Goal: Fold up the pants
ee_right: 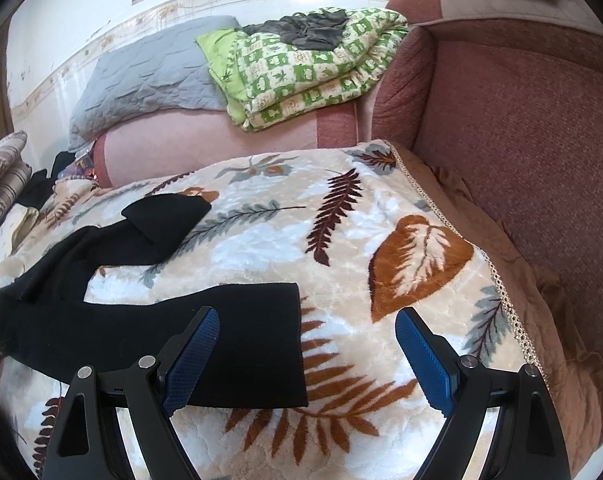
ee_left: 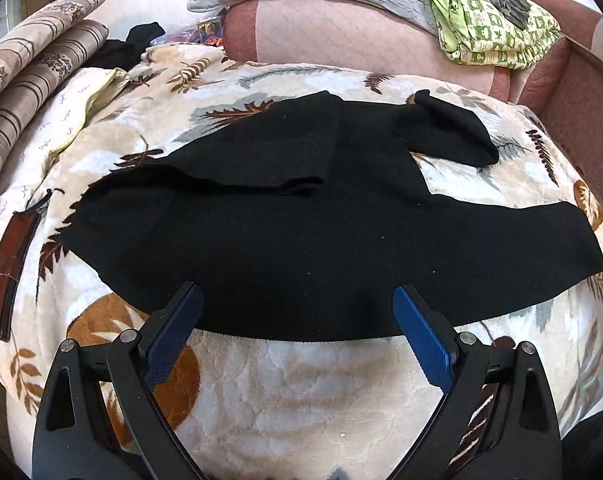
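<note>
Black pants lie spread on a leaf-patterned blanket. One leg runs along the near side, the other angles away with its end folded over. My left gripper is open and empty, its blue pads over the near edge of the pants. In the right wrist view the near leg's hem end lies flat and the far leg bends away. My right gripper is open and empty, its left pad over the hem end, its right pad over bare blanket.
A green-patterned folded quilt and a grey quilted pad lie on a pink couch back. A reddish couch arm stands to the right. Folded striped bedding and a brown case lie on the left.
</note>
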A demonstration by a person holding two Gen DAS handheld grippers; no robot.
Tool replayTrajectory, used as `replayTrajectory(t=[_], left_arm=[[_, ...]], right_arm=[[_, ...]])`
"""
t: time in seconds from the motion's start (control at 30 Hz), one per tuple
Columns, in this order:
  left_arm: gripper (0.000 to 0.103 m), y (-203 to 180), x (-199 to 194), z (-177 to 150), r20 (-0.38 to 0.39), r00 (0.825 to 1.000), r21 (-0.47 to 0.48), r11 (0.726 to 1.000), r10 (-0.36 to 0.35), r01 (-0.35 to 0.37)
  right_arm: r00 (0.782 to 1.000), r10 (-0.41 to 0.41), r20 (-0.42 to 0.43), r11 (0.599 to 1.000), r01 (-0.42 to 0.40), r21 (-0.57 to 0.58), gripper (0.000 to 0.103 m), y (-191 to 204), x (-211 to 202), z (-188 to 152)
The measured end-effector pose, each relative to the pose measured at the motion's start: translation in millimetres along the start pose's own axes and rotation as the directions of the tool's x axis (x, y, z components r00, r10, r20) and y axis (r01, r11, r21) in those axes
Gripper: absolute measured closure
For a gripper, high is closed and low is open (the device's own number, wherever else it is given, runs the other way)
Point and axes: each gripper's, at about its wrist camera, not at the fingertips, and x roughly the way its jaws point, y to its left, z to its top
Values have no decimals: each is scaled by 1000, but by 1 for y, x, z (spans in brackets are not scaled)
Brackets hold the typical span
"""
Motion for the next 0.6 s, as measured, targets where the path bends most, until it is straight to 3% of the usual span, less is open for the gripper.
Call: replayTrajectory(t=[0.6], left_arm=[[7, 2, 2, -3, -9, 1000, -11, 1000, -4, 4]], right_arm=[[1000, -9, -15, 1000, 9, -12, 14, 5, 4, -1]])
